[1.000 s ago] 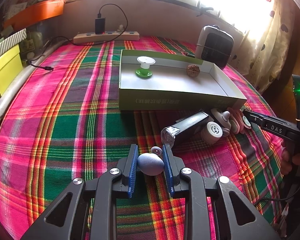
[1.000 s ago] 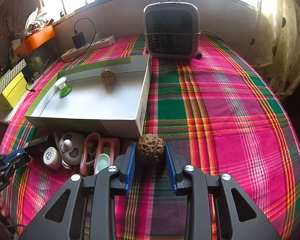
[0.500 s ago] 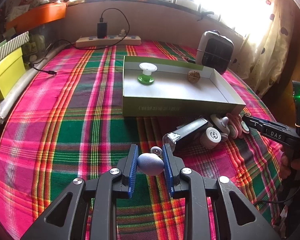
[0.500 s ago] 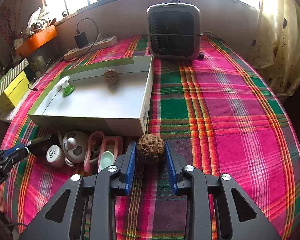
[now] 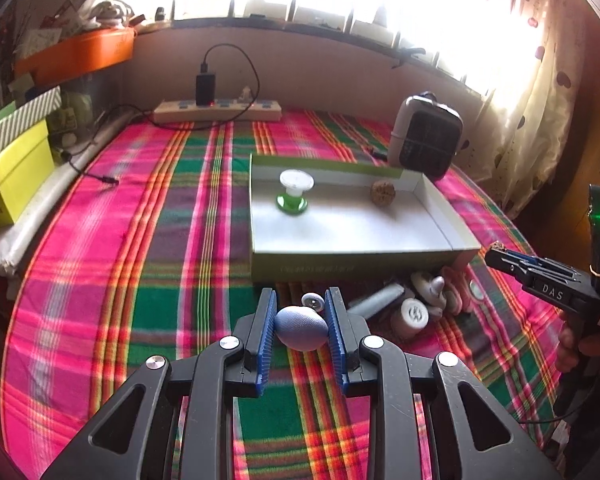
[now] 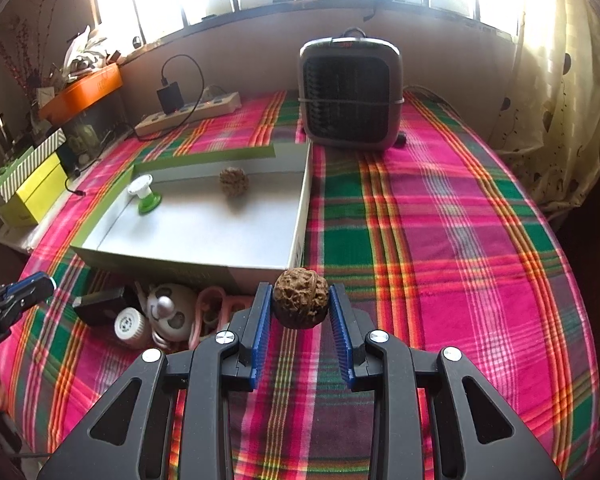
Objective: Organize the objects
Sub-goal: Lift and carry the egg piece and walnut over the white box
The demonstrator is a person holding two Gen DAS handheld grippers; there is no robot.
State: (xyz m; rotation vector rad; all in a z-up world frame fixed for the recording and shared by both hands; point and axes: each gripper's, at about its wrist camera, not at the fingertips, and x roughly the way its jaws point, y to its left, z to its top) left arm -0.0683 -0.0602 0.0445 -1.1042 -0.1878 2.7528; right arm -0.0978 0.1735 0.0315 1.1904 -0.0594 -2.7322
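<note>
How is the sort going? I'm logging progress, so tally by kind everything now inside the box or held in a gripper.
Walnut: 2
Green-and-white spool: 1
Blue egg: 1
Total: 4

two walnuts [image 6: 300, 298] [image 6: 233, 178] – one box [image 6: 300, 216], one heater [image 6: 350, 94]
</note>
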